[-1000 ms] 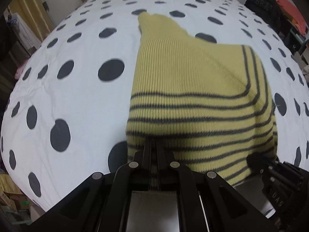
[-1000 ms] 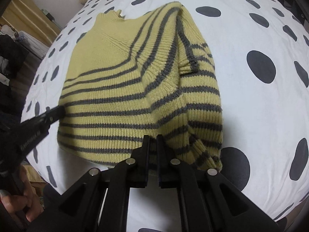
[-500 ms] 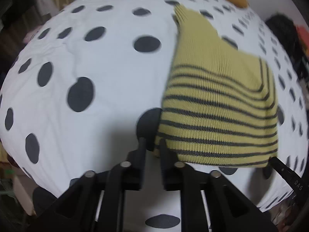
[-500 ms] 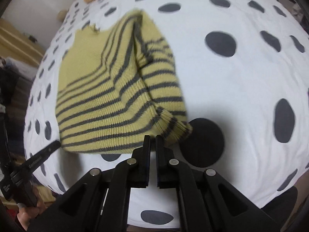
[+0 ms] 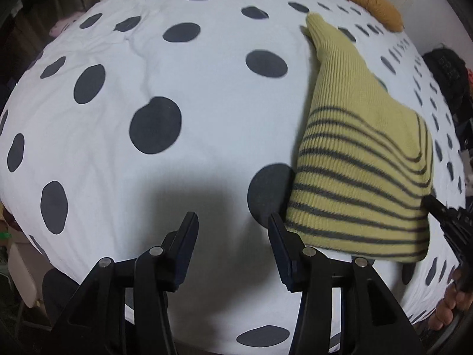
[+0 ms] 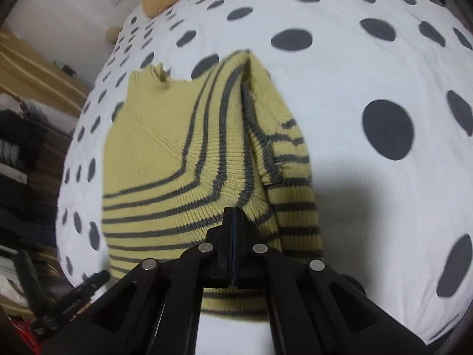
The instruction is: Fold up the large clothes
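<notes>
The left tool (image 5: 232, 222) was wide open and held nothing, just beside the sweater (image 5: 360, 174). The right tool (image 6: 232, 219) was pinched tight on the near edge of the folded yellow striped sweater (image 6: 183, 159), which lay on the spotted bed (image 6: 369, 68).
</notes>
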The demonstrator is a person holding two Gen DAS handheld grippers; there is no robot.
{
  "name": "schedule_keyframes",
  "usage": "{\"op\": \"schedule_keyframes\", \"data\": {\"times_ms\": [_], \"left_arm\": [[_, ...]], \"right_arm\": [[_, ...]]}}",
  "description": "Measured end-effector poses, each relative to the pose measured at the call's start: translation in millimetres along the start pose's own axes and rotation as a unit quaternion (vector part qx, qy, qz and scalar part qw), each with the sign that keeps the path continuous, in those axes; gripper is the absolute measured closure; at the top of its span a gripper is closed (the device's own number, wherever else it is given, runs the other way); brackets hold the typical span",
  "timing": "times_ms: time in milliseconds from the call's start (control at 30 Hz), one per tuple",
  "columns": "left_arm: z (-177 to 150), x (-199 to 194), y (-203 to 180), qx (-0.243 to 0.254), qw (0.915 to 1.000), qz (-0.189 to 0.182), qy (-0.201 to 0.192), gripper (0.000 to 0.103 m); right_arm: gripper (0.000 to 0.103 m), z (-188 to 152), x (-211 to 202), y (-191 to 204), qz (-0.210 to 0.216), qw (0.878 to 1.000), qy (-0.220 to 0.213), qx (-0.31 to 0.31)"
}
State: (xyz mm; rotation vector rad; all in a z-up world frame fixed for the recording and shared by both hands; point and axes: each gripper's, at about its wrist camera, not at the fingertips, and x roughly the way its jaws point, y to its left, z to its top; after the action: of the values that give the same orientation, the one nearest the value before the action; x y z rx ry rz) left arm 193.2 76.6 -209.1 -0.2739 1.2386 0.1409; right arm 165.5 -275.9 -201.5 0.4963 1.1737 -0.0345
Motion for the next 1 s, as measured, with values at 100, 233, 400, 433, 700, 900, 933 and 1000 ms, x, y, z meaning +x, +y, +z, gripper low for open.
{"op": "schedule_keyframes", "data": {"times_ms": [100, 233, 400, 433, 700, 900, 933, 1000], "left_arm": [[12, -15, -17, 0.014, 0.9984, -0.044, -0.031, 0.054], [20, -8, -57, 0.068, 0.9948, -0.063, -0.042, 0.049], [14, -3, -90, 0.09, 0.9878, -0.117, -0.051, 0.05], [13, -10, -96, 0.095, 0.9862, -0.117, -0.068, 0.049], [20, 25, -123, 0.18, 0.9821, 0.004, -0.054, 0.03], [10, -14, -89, 0.1, 0.993, -0.062, -0.016, 0.035], [5, -15, -84, 0.097, 0.9935, -0.06, -0.006, 0.035], [-4, -14, -77, 0.098, 0.9937, -0.055, 0.007, 0.034]], "right_arm": [[0.097, 4, -19, 17, 0.028, 0.999, -0.033, -0.015], [0.096, 6, 11, 28, -0.054, 0.997, -0.003, -0.053], [0.095, 0, 8, 38, -0.059, 0.996, -0.008, -0.066], [0.095, -2, -1, 46, -0.041, 0.995, -0.02, -0.084], [0.075, -17, 33, 49, -0.044, 0.993, 0.007, -0.11], [0.07, -41, -24, 63, -0.057, 0.99, -0.022, -0.124], [0.067, -46, -29, 61, -0.058, 0.991, -0.022, -0.121], [0.051, -56, -36, 55, -0.077, 0.99, -0.019, -0.117]]}}
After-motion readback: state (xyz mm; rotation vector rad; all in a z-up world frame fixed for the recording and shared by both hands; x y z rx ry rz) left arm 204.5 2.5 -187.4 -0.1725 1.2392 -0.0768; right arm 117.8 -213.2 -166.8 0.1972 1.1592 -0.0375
